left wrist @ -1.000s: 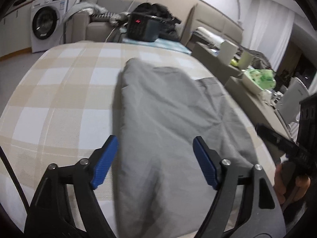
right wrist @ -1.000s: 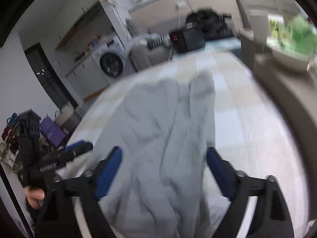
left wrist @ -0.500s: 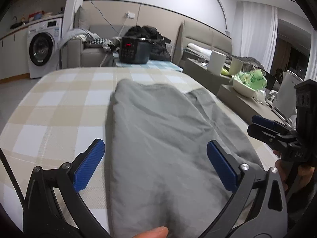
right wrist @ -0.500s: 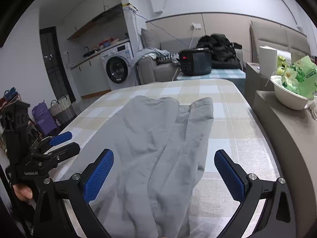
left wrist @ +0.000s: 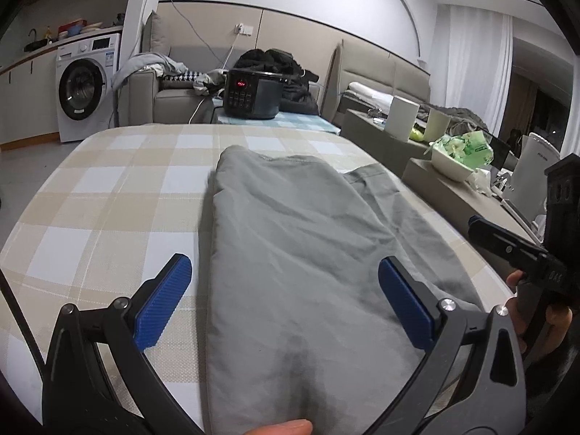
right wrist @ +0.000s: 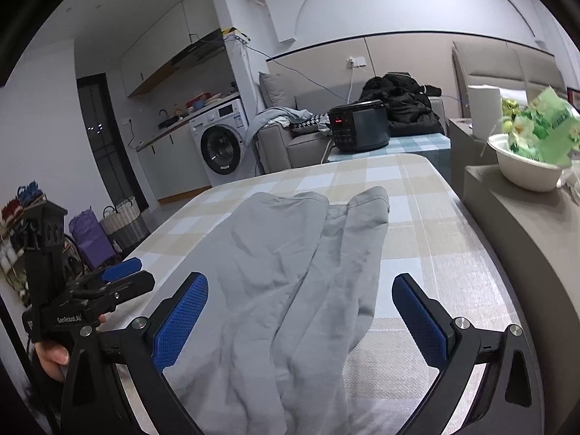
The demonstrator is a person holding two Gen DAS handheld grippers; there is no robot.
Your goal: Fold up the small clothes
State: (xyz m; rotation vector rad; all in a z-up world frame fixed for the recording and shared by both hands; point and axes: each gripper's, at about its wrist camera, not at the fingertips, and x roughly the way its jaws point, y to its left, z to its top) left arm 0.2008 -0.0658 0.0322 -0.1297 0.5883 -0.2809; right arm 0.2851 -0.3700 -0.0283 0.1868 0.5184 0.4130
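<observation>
Grey trousers [left wrist: 290, 253] lie folded lengthwise on the checked tablecloth [left wrist: 108, 210], legs running away from me. My left gripper [left wrist: 286, 297] hovers wide open above the near end, its blue pads either side of the cloth without touching it. In the right wrist view the same trousers [right wrist: 290, 272] show both leg ends side by side. My right gripper [right wrist: 301, 311] is also wide open over them, nothing pinched. Each view shows the other gripper at its edge: the right gripper [left wrist: 507, 250], the left gripper [right wrist: 108, 282]. A fingertip [left wrist: 282, 427] shows at the bottom.
A black cooker [left wrist: 253, 94] stands beyond the table's far end. A grey counter [right wrist: 525, 235] along the right side carries a white bowl [right wrist: 525, 166] with green things. A sofa, a washing machine [left wrist: 83, 90] and baskets [right wrist: 119, 221] stand further off.
Both grippers' jaws have spread wider and both views have tilted up, showing more of the room. The trousers lie where they were.
</observation>
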